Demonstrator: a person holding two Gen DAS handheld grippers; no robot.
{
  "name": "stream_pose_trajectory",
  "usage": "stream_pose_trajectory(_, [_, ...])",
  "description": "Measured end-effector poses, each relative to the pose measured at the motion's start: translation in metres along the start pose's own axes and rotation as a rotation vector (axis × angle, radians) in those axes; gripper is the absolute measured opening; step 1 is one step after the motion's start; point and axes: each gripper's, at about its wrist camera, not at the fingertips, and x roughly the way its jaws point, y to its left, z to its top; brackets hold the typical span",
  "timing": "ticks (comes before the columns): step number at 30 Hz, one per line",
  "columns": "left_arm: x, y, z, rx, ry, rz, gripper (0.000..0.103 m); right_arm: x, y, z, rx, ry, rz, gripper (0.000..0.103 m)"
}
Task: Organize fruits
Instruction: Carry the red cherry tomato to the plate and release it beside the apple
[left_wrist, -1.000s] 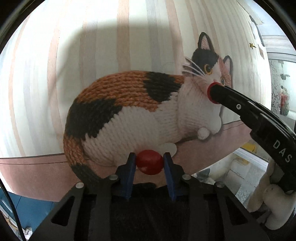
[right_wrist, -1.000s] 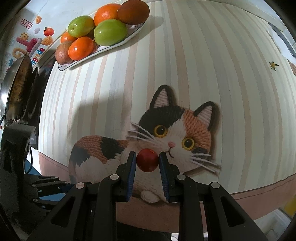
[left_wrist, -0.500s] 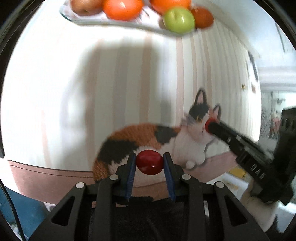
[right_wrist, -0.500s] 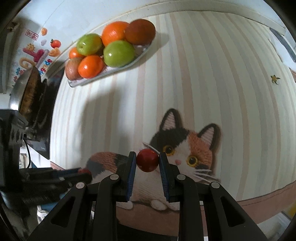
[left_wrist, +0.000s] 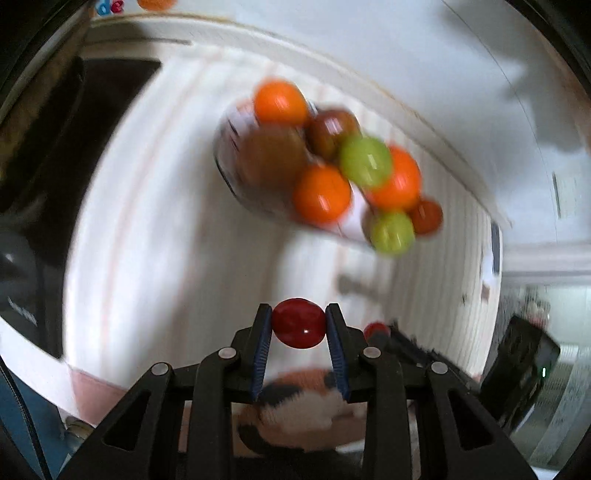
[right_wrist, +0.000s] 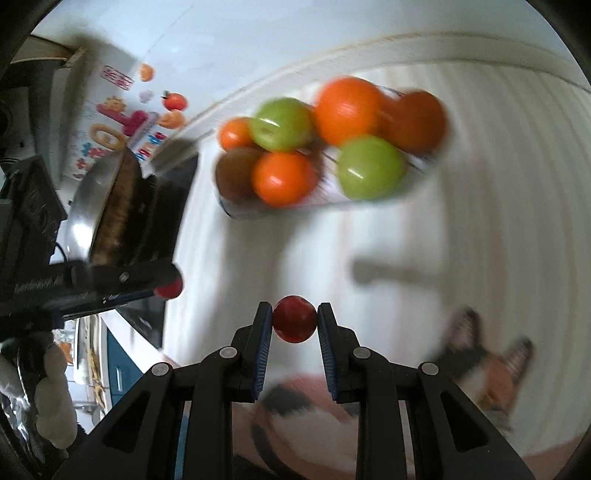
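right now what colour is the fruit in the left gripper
Dark red, glossy; the small fruit shows best in the left wrist view.

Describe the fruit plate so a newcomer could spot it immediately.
Start from the striped tablecloth with the cat picture. Near its far edge lies a long white plate heaped with fruit. Nothing else on the cloth holds a pile of orange, green and brown fruit.

Left gripper (left_wrist: 299, 324): fingers closed on a small red fruit (left_wrist: 298, 323), which sits clamped between the blue pads (left_wrist: 261, 349) near their tips.
Right gripper (right_wrist: 294, 324): fingers closed on a second small red fruit (right_wrist: 294, 324), pinched at the pad tips.
Relative pose: each gripper shows in the other's view, the right one low to the right in the left view, the left one at the left edge in the right view.
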Motion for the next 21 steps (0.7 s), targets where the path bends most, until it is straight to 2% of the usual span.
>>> stream_pose_trajectory(5, [0.004,0.025,0.058,-0.033,-0.026,0.021,0.027,0.035,0.040,0.033,-0.019,-0.042,0.016,0.027])
stream_pose_trajectory(11, [0.018,0.044,0.108,-0.043,0.000,0.024,0.027,0.075,0.054,0.058,0.024,-0.054,-0.020,0.027])
stream_pose_trajectory(15, [0.031,0.049,0.131,-0.024,0.024,0.032,0.027,0.092,0.052,0.067,0.071,-0.060,-0.038,0.027])
stream_pose_trajectory(21, [0.047,0.050,0.146,0.001,0.062,0.040,0.027,0.102,0.057,0.071,0.089,-0.075,-0.055,0.027])
